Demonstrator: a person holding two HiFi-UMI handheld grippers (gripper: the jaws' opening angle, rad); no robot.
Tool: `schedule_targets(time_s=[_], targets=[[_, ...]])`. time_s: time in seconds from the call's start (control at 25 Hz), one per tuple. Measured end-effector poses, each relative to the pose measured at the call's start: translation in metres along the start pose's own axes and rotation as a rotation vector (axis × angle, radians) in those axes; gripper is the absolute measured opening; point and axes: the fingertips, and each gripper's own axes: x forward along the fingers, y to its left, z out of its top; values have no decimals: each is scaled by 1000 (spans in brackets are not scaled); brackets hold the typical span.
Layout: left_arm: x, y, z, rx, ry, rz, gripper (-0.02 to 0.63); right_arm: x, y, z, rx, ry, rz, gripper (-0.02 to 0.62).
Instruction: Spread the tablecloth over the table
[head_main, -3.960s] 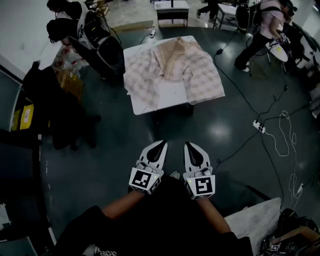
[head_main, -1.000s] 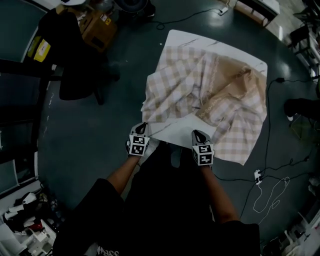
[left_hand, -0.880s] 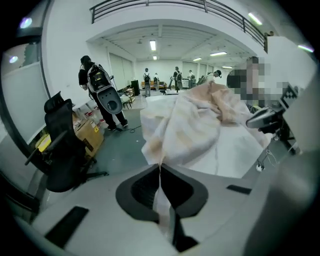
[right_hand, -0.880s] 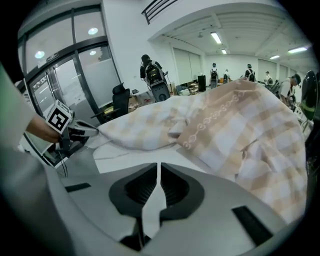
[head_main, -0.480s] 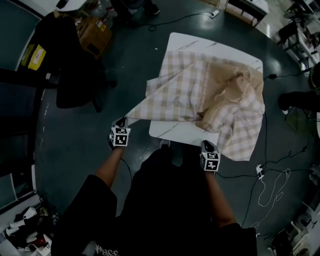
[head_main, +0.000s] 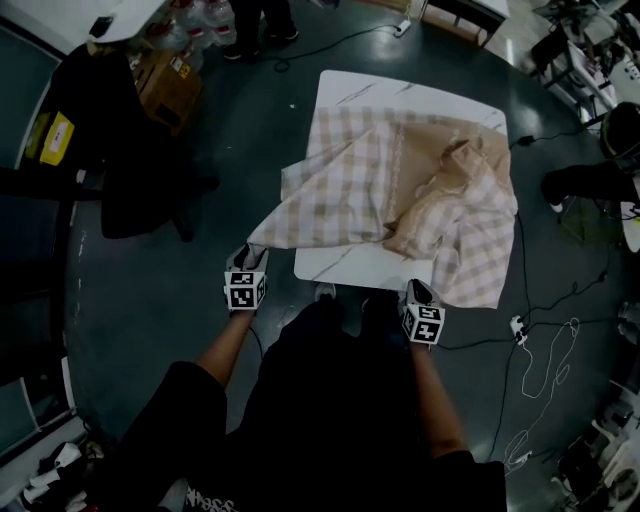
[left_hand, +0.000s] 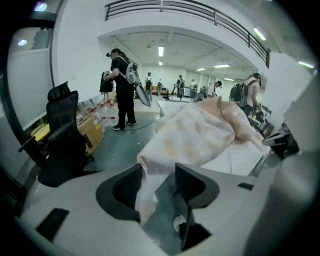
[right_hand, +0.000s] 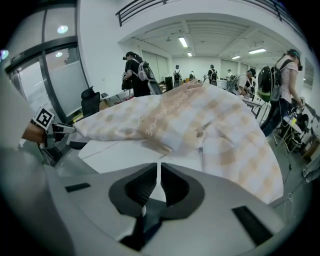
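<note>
A beige checked tablecloth (head_main: 400, 190) lies bunched and partly folded on the white marble-look table (head_main: 360, 265). One corner is drawn out past the table's near-left edge. My left gripper (head_main: 252, 258) is at that corner with its jaws opening. In the left gripper view the cloth corner (left_hand: 150, 170) hangs loose in the wide gap of the left gripper (left_hand: 160, 182), against one jaw. My right gripper (head_main: 418, 292) is shut at the table's near edge, next to the cloth that hangs over the right side. In the right gripper view the right gripper (right_hand: 159, 172) has nothing between its jaws.
A black office chair (head_main: 130, 190) and a cardboard box (head_main: 165, 75) stand to the left. A power strip and cables (head_main: 517, 325) lie on the dark floor at the right. A person (head_main: 585, 180) stands by the table's right side. Other people stand farther off (left_hand: 120, 85).
The left gripper pulled the cloth corner out leftward off the table, and its jaws have now parted. The right gripper shifted right along the near edge, still shut.
</note>
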Motion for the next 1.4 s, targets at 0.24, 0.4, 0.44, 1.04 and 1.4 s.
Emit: schedule_targets(time_s=[0.24,0.4,0.44,1.04,1.4], targets=[[-22,-92,16,103,-82,-100,230,19,-13,16,-4,-21,-16,116],[-6,-181,46,220,-144,-280,230,31,-20,38,-67,-19,-18,135],[4,-201,50,260,-143,-319,230,34,-20,43,-91,-18,-18,143],[128,-274,32,684,86,-410,154,40,-97,45,-80,29,-36,17],[88,-244,64,312,-38,-432,31,43,-54,44,-248,-25,128,230]])
